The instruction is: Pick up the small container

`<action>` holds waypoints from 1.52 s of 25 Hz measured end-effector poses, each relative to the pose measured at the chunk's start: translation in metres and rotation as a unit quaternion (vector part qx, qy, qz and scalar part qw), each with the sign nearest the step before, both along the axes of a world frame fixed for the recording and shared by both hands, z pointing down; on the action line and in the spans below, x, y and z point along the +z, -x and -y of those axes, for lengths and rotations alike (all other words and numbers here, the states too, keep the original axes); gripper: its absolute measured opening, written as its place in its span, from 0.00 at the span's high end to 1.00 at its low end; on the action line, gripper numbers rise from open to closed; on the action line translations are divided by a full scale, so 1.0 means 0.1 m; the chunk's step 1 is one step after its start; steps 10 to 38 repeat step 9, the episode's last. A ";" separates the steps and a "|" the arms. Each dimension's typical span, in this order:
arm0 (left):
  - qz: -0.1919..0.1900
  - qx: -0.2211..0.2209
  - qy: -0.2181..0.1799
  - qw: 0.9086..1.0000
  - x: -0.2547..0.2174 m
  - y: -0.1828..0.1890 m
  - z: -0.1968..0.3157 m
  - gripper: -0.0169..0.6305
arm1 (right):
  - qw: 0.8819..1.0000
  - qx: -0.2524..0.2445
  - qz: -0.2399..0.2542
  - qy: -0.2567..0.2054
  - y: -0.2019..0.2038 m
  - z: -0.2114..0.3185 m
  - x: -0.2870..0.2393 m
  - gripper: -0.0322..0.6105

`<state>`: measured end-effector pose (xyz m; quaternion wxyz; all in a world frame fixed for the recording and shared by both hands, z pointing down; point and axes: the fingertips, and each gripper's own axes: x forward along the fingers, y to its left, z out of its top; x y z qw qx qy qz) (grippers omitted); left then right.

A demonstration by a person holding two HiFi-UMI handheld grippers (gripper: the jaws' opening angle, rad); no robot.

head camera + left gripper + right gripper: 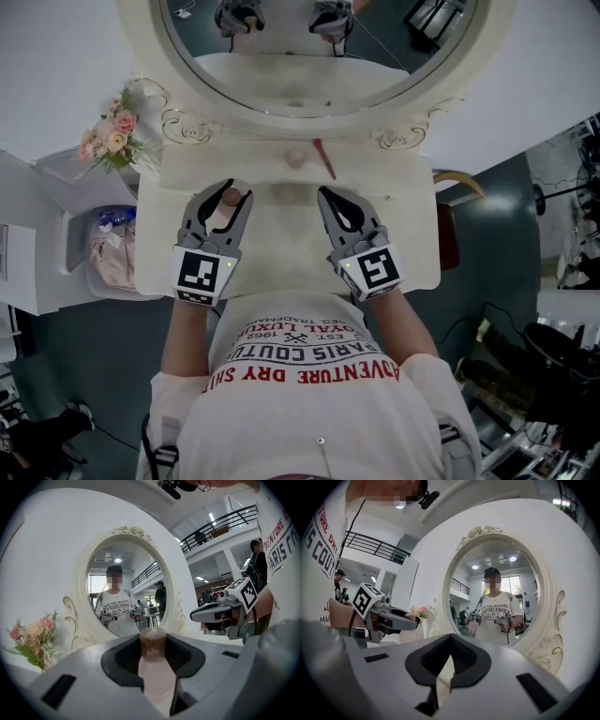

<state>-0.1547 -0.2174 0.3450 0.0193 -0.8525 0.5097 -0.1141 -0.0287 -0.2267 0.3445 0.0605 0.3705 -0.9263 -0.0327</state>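
I had the small container clamped in the left gripper, whose jaws stood partway in, pressed against its sides. It was a slim pale-pink bottle with a brownish round cap. It sat in the dark recess between the jaws, above the near left part of the white vanity top. From the head view I could not tell for sure whether its underside was off the top or just resting on it.

I judged it light and rigid, likely smooth plastic or glass, so slippery under the pads and prone to twisting if squeezed off-centre. The best hold looked to be across the straight body, below the cap, which was about where the jaws sat. A grip on the cap alone would risk it working loose or the bottle swinging.

Its long axis ran along the line of the jaws, nearly level. The cap end pointed forward past the jaw tips toward the oval mirror, and the base pointed back toward the gripper's camera. It lay on its side in the grip, not upright, so I judged anything inside would press on the cap.

The right gripper had its jaws brought together on nothing and hung level above the right side of the top, well apart from the container.
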 end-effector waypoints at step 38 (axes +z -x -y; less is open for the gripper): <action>0.006 0.008 0.000 1.000 0.01 -0.03 0.02 0.76 | 1.000 -0.010 -0.009 -0.006 0.08 -0.01 0.00 0.95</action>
